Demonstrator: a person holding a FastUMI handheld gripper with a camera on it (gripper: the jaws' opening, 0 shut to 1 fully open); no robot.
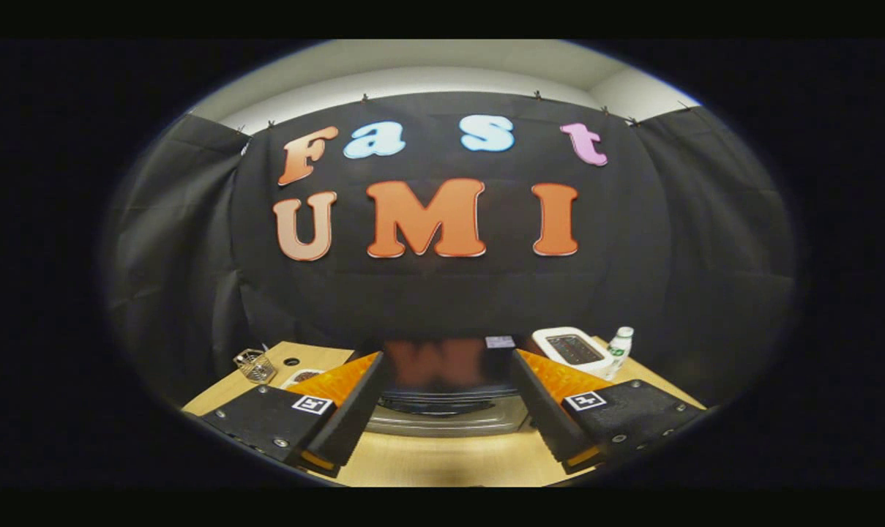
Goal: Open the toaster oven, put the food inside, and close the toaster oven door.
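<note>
From the gripper view, my gripper [446, 432] has its jaws spread wide, pinching nothing. The oven [446, 395] sits on the bench [442, 461] just ahead, between my 2 fingers [343, 421], door apparently shut, its dark glass reflecting the wall. I judge the door stiff, hinged and fairly heavy, the glass slick, so I would take it by the handle along the door's edge, which I cannot make out clearly. Beyond the oven, a white tray [572, 349] and a bottle [618, 351] stand together. I cannot tell which thing is the food.
</note>
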